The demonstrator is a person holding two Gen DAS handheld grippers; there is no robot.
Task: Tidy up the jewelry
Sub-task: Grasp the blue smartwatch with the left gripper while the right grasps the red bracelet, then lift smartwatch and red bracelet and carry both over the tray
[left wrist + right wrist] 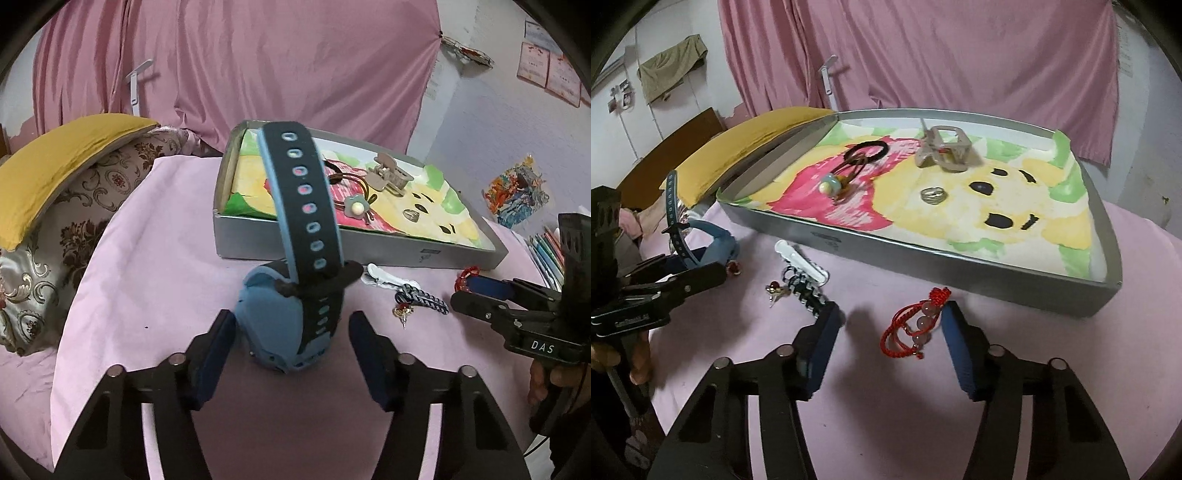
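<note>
On the pink cloth [122, 280] at the left, a blue watch [277, 317] stands on edge, its dark strap [303, 199] arching up in front of the tray's near wall. The left gripper [291, 354] is angled down at it with its jaws partly spread; the watch body sits between the two blue pads [218, 350], and a gap shows on either side, so neither pad presses on it.

Just right of the watch, still on the cloth before the tray's near edge, lie a white clip [801, 258], a braided blue-and-white cord [807, 295] and a small red-and-gold charm [774, 290].

Further right, near the tray's near right corner, a red cord bracelet with pink beads [912, 325] lies flat on the cloth. The right gripper [890, 328] tilts steeply down over it, jaws half spread. The bracelet lies between the pads, close against the right-hand one [956, 343]; whether it touches cannot be told, and the left-hand pad is clearly apart from it.

Behind both, the grey tray [960, 271], lined with a painted sheet, holds a black hair tie [866, 149], a flower-bead hair band [829, 184], a beige claw clip [943, 147] and a silver ring [932, 194].
</note>
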